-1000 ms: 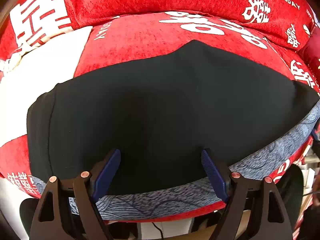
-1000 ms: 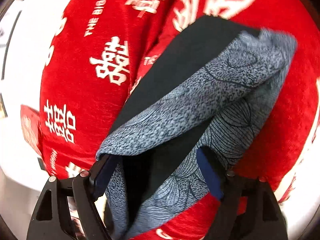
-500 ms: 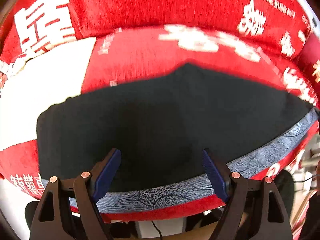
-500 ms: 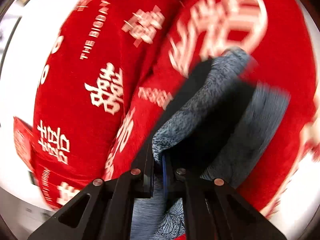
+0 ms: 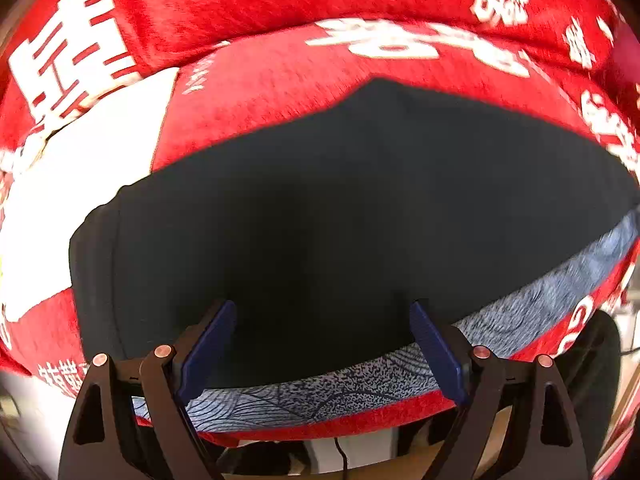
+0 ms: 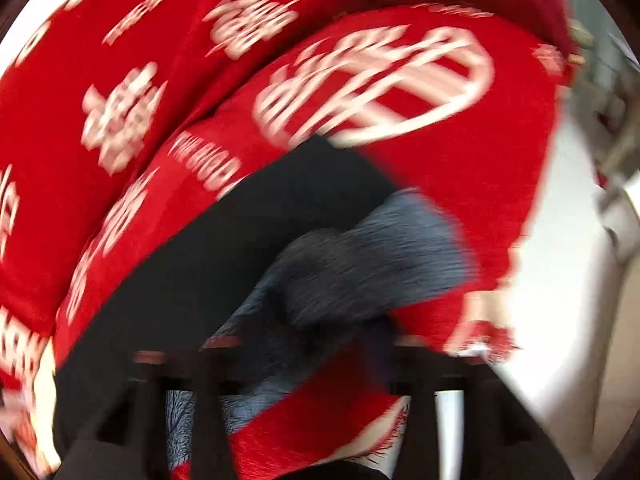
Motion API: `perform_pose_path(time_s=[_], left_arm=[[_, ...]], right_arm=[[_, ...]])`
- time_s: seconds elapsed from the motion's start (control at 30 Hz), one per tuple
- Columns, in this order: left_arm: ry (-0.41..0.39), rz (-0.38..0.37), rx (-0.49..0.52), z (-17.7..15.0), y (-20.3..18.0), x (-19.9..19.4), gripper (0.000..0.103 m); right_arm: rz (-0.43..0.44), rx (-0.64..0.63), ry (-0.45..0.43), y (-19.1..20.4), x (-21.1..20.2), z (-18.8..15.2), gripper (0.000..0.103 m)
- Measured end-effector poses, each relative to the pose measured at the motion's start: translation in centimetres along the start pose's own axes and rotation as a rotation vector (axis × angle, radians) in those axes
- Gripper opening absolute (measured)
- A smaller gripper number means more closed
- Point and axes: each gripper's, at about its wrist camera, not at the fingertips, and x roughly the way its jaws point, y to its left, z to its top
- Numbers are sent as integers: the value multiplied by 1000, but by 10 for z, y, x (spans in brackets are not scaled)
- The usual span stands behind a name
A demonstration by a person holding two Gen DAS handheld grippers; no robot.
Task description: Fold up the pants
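The pants [image 5: 340, 208] lie flat on a red sofa seat, black side up, with a grey patterned strip [image 5: 360, 384] along the near edge. My left gripper [image 5: 320, 344] is open and empty, its blue pads just above the near edge of the pants. In the right wrist view the picture is blurred: the pants [image 6: 224, 264] show a black panel and a bunched grey patterned end [image 6: 372, 264]. My right gripper [image 6: 300, 360] seems open, its fingers spread at the bottom, with the grey cloth lying between them.
The red sofa cover [image 5: 280, 80] with white characters rises into a backrest [image 5: 280, 0] behind the pants. A white patch [image 5: 80, 184] is at the left. A white floor or wall [image 6: 568, 280] lies to the right of the sofa.
My right gripper shut on the grey end of the pants half a second ago, then swung over the seat and now looks spread open. My left gripper has barely moved.
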Motion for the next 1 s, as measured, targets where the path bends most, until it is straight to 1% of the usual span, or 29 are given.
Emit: perform_pose_path(time_s=[0.07,0.1,0.13,0.17,0.2,0.23,0.27,0.33,0.37,0.4,0.43,0.47,0.5,0.53,0.57,0.6,0.63,0.67,0.7,0.73,0.77,0.8,0.87,0.9,0.93,0.97,1.0], left_arm=[[-12,-24,-16,7,-2,-5,89],[-11,-30,-20,9,-7,-5,89],[-7,-39,-24,12,-13,-4,89],[-4,-50,-23,15,-22,-1,89],[-3,-61,-12,19,-33,1,89],[-8,-59,4,20,-44,1,89],[-16,-50,27,20,-53,0,89],[-29,-12,81,17,-71,3,89],[-22,4,91,15,-73,7,89],[0,13,89,15,-67,13,89],[24,22,78,14,-60,20,89],[31,3,57,13,-51,23,90],[14,-23,44,11,-43,20,90],[13,-18,45,10,-40,18,90],[20,-23,49,9,-37,18,90],[18,-24,59,7,-38,18,90],[15,-11,71,6,-41,19,90],[14,4,79,7,-42,20,90],[13,24,82,4,-45,20,91],[13,28,78,4,-46,19,91],[15,23,65,5,-46,17,91],[18,14,58,6,-45,17,91],[19,-8,37,6,-43,14,91],[21,-7,38,6,-44,15,91],[22,5,48,6,-46,17,91],[17,22,63,6,-50,18,93],[12,26,70,7,-51,20,94]], right_arm=[[-43,38,-91,-9,-22,12,72],[-26,12,-133,-1,-32,16,73],[3,-37,-156,10,-38,18,73],[54,-132,-146,35,-40,16,73],[107,-227,-107,57,-38,10,74],[162,-329,-46,83,-33,-1,76],[214,-436,19,110,-27,-17,77],[288,-642,119,150,-19,-55,77],[290,-774,145,170,-15,-79,77],[258,-896,145,180,-10,-102,77],[216,-988,142,185,-2,-117,77],[169,-1051,150,184,9,-125,77],[140,-1056,166,174,22,-120,79],[150,-999,182,160,31,-104,85],[130,-895,171,139,42,-75,85],[63,-769,155,114,53,-41,86],[14,-645,136,88,59,-10,85],[-35,-568,113,70,59,13,83],[-101,-526,89,57,55,32,82],[-126,-499,63,45,48,46,82],[-107,-463,42,32,36,56,82],[-43,-392,39,13,22,64,82],[69,-241,65,-21,8,70,83],[100,-186,79,-34,6,66,83],[100,-156,84,-45,12,65,83],[78,-154,81,-46,18,66,83],[49,-159,79,-47,25,67,83]])
